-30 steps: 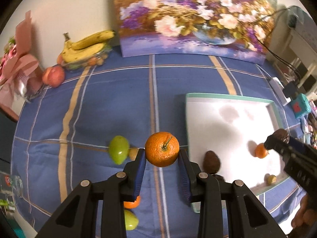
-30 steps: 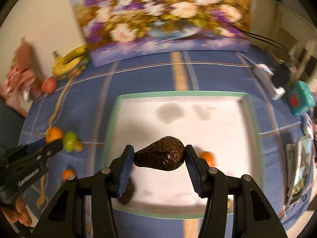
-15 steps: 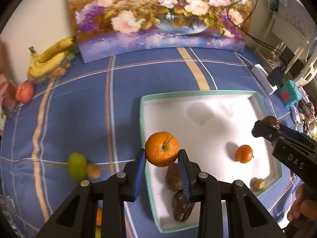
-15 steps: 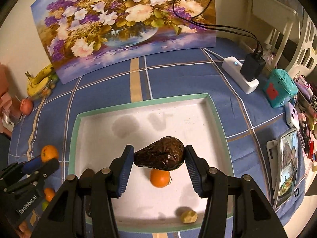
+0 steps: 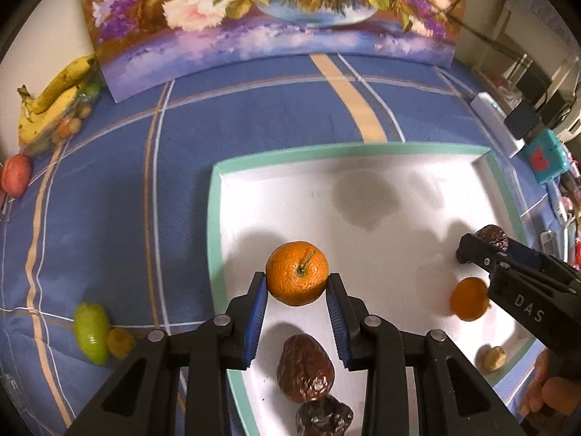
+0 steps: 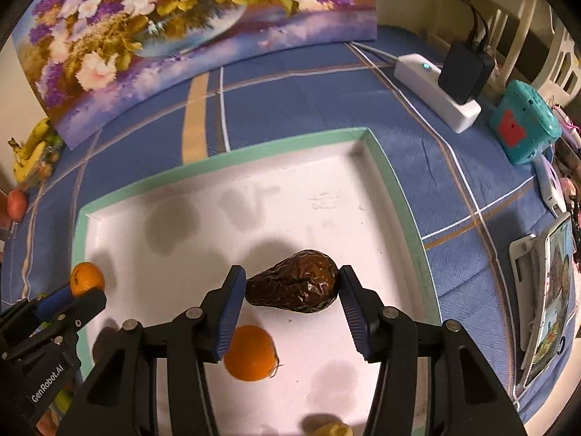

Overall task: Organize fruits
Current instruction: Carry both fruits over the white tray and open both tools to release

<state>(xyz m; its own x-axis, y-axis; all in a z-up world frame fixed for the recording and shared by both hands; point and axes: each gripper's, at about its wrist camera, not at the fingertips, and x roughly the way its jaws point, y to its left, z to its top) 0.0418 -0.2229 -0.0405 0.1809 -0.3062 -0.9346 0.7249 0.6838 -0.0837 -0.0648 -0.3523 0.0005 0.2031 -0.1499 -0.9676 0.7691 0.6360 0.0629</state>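
Left tongs (image 5: 297, 301) pinch an orange (image 5: 297, 273) between the blue pads, above the white tray (image 5: 363, 152). Right tongs (image 6: 290, 296) pinch a dark wrinkled avocado (image 6: 294, 285) over the tray's right half

Both fisheyes look forward and steeply down from close above the tray (image 5: 214, 196), toward the floral painting (image 5: 254, 18) along each frame's top. Each view catches the other hand-held gripper: lower right in the left view, lower left in the right.
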